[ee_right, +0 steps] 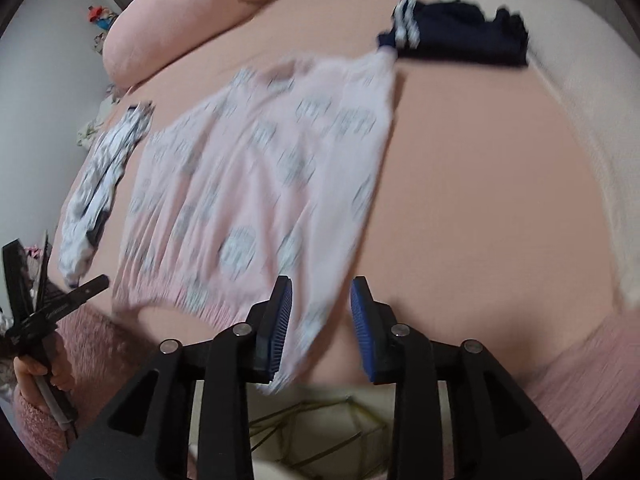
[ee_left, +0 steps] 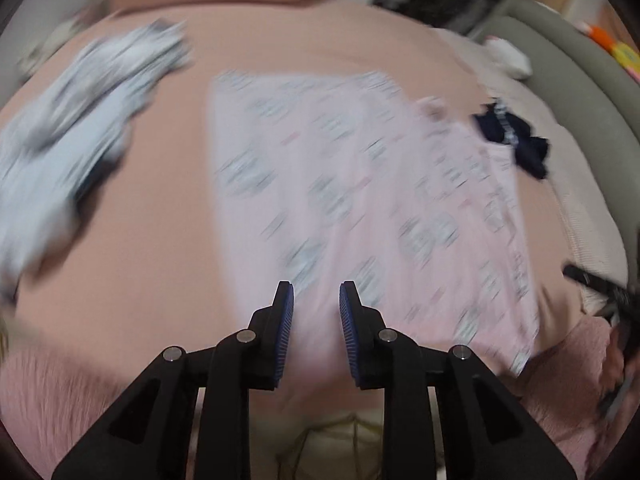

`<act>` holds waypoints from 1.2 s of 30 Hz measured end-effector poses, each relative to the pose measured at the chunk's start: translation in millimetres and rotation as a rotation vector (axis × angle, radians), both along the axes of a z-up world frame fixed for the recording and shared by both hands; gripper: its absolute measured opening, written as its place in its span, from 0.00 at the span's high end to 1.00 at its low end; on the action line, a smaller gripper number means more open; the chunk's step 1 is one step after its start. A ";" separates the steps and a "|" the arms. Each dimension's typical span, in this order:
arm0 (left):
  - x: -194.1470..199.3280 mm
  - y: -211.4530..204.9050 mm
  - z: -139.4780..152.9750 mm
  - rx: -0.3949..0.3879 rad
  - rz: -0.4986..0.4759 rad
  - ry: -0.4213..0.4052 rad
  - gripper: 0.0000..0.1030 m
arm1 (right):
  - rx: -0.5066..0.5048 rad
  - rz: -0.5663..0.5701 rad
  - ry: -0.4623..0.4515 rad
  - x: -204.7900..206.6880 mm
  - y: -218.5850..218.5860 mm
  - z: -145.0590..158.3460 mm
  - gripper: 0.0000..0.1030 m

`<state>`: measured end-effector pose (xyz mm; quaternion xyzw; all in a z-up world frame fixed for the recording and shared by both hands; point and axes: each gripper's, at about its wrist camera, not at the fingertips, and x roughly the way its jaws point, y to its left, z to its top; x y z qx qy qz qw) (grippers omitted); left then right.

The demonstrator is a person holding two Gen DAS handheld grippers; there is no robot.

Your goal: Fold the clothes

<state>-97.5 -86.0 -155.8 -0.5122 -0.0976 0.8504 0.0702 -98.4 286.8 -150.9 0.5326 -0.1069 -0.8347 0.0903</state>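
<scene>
A pale pink garment (ee_left: 360,200) printed with grey round motifs lies spread flat on the pink bed sheet (ee_left: 168,240). My left gripper (ee_left: 316,320) hovers open over its near edge, with nothing between the fingers. In the right wrist view the same garment (ee_right: 248,184) reaches towards me, and its near corner runs between the spread fingers of my right gripper (ee_right: 320,320), which is open. A hand holds the left gripper (ee_right: 48,312) at the far left of that view. The right gripper (ee_left: 600,284) shows at the left wrist view's right edge. Both views are motion blurred.
A crumpled white-and-blue garment (ee_left: 80,128) (ee_right: 100,184) lies left of the pink one. A navy garment (ee_left: 508,136) (ee_right: 460,36) sits at its far end. A pink pillow (ee_right: 180,28) lies at the back, with a cream blanket (ee_right: 580,120) on the right.
</scene>
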 end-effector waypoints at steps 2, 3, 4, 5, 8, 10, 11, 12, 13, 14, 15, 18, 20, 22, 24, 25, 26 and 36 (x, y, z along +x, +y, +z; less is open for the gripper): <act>-40.2 25.4 -0.1 0.037 -0.064 0.013 0.75 | 0.033 -0.016 0.023 -37.2 20.6 4.7 0.70; -55.3 38.5 -1.3 0.044 -0.084 0.014 0.75 | 0.046 -0.029 0.020 -56.0 27.7 4.9 0.69; -73.8 52.2 -3.4 0.054 -0.102 0.012 0.75 | 0.054 -0.034 0.017 -75.5 33.5 2.1 0.69; -92.1 65.6 -5.6 0.063 -0.120 0.009 0.75 | 0.064 -0.040 0.016 -96.2 38.3 -3.4 0.69; -150.2 105.3 -10.6 0.074 -0.170 -0.001 0.72 | 0.112 -0.064 -0.004 -146.4 50.8 -26.7 0.69; -181.5 129.3 -10.0 0.043 -0.194 0.020 0.60 | 0.088 -0.082 -0.026 -161.7 72.8 -35.5 0.69; -196.9 141.0 -9.3 0.017 -0.199 0.036 0.58 | 0.056 -0.084 -0.026 -169.1 80.1 -37.8 0.69; -212.8 151.0 -8.1 -0.015 -0.202 0.054 0.57 | 0.023 -0.074 -0.013 -174.7 84.9 -37.5 0.69; -230.1 161.3 -8.5 -0.049 -0.207 0.071 0.57 | -0.001 -0.046 0.017 -179.2 84.2 -34.4 0.69; -241.8 167.1 -9.7 -0.060 -0.214 0.080 0.57 | -0.008 -0.003 0.040 -181.3 76.3 -32.4 0.67; -253.4 172.8 -11.4 -0.067 -0.220 0.087 0.57 | -0.009 0.043 0.058 -182.8 66.6 -30.9 0.63; -276.1 184.8 -25.1 -0.096 -0.238 0.057 0.57 | -0.019 0.192 0.061 -191.7 32.3 -40.7 0.61; -282.4 185.3 -32.3 -0.126 -0.234 0.040 0.57 | 0.021 0.253 -0.004 -202.2 11.2 -66.7 0.63; -284.5 181.2 -37.2 -0.152 -0.223 0.030 0.57 | 0.050 0.231 0.004 -201.5 12.3 -77.1 0.74; -284.6 176.1 -37.0 -0.126 -0.223 0.025 0.57 | 0.092 0.205 -0.025 -199.1 21.4 -76.1 0.80; -284.7 173.5 -36.8 -0.114 -0.223 0.023 0.57 | 0.123 0.179 -0.037 -196.5 29.7 -73.4 0.81; -284.7 170.9 -36.7 -0.101 -0.223 0.021 0.57 | 0.153 0.146 -0.049 -192.7 41.1 -70.8 0.80; -302.2 159.0 -16.0 0.026 -0.194 0.058 0.57 | 0.161 -0.095 -0.042 -188.7 121.6 -50.0 0.58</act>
